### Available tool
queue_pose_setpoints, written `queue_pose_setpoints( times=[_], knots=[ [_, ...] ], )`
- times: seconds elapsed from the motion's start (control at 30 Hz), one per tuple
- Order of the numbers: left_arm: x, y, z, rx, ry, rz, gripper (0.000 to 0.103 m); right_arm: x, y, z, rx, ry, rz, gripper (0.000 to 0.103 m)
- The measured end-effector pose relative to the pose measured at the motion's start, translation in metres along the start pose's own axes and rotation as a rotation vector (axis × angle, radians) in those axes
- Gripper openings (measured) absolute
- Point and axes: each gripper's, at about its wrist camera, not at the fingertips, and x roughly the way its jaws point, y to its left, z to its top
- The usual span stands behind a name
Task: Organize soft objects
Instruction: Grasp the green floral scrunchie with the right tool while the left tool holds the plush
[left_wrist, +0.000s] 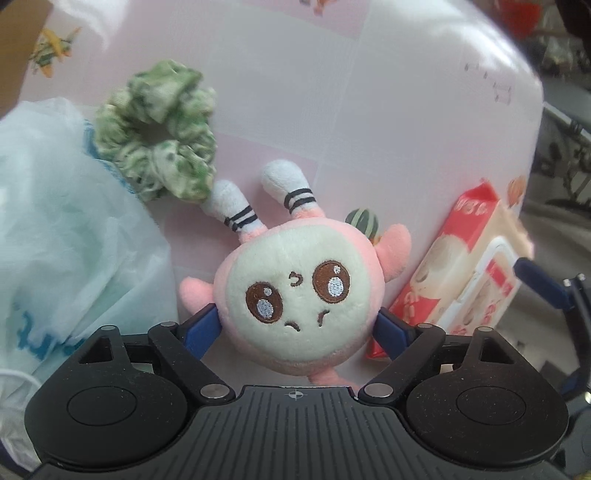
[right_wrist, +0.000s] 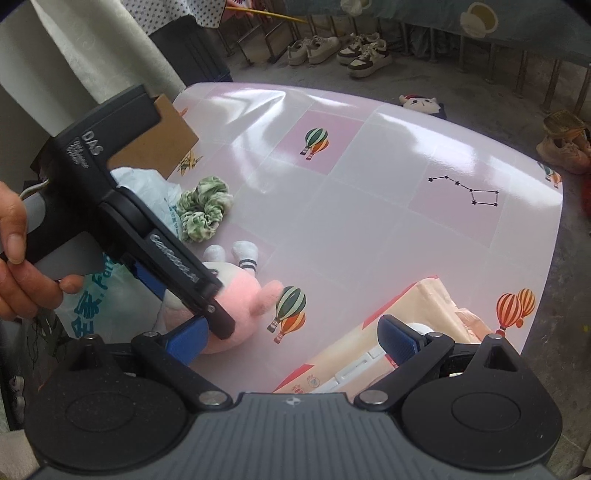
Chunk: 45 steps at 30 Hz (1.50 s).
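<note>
1. On the pink-and-white patterned tablecloth (right_wrist: 369, 221), the left gripper (left_wrist: 297, 325) points steeply down over the pink plush toy (left_wrist: 299, 295), its blue fingers (left_wrist: 203, 326) set on either side of the round head.
2. Its jaws stand wide; the left finger touches the toy's side, the right one sits just beside it, and whether they press I cannot tell.
3. From the right wrist view, a hand (right_wrist: 18, 266) wraps the left tool's grey handle, thumb on top, and the tool slants down to the right onto the toy.
4. That tool's black body carries white lettering, "DAS", with smaller script below too blurred to read.
5. The right gripper (right_wrist: 291, 343) hangs above the table with jaws spread wide and nothing between them; its right finger (right_wrist: 399, 339) overlaps a red-and-cream tissue pack (right_wrist: 424, 306).
6. The toy lies face up, white striped legs pointing away, between a white plastic bag (left_wrist: 66, 236) and the tissue pack.
7. A green scrunchie (left_wrist: 159, 133) lies just beyond the toy's legs, touching the bag.
8. Blue print on the bag and red print on the pack are not legible.
</note>
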Motion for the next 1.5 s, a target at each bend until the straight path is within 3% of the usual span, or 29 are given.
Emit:
queue_pose_setpoints(
  times=[0.23,0.4,0.53,0.7,0.77,0.83,0.9,1.0,1.07,1.17,1.23,1.37,1.5],
  knots=[
    [-0.073,0.031,-0.007,-0.1,-0.177,-0.093,0.087,-0.024,-0.04,0.01,0.252,-0.111,0.073,0.079],
    [-0.126,0.064,-0.009,-0.201,-0.319,-0.133,0.087,-0.012,-0.058,0.026,0.393,-0.141,0.119,0.078],
    [-0.162,0.087,-0.02,-0.25,-0.42,-0.15,0.087,0.022,-0.041,0.046,0.374,-0.112,0.189,0.078],
    [-0.189,0.118,-0.029,-0.289,-0.473,-0.178,0.087,0.081,0.006,0.078,0.324,-0.057,0.284,0.077],
    [-0.193,0.127,-0.032,-0.297,-0.486,-0.184,0.087,0.102,0.028,0.085,0.283,-0.038,0.263,0.077],
    [-0.199,0.137,-0.035,-0.311,-0.49,-0.193,0.087,0.124,0.047,0.09,0.24,-0.005,0.229,0.068],
    [-0.208,0.15,-0.039,-0.322,-0.494,-0.208,0.087,0.145,0.062,0.093,0.208,0.03,0.195,0.066],
    [-0.227,0.17,-0.046,-0.324,-0.514,-0.207,0.087,0.168,0.081,0.094,0.172,0.075,0.142,0.052],
    [-0.241,0.185,-0.051,-0.331,-0.533,-0.196,0.087,0.173,0.093,0.094,0.137,0.061,0.11,0.05],
    [-0.264,0.21,-0.059,-0.351,-0.562,-0.179,0.087,0.175,0.106,0.099,0.097,0.075,0.057,0.032],
    [-0.279,0.227,-0.066,-0.366,-0.582,-0.163,0.087,0.175,0.109,0.099,0.09,0.096,0.018,0.002],
    [-0.305,0.263,-0.081,-0.396,-0.615,-0.131,0.087,0.169,0.102,0.093,0.166,0.111,-0.016,0.0],
    [-0.319,0.296,-0.094,-0.417,-0.612,-0.102,0.087,0.151,0.088,0.087,0.319,0.081,-0.021,0.0]
  ],
)
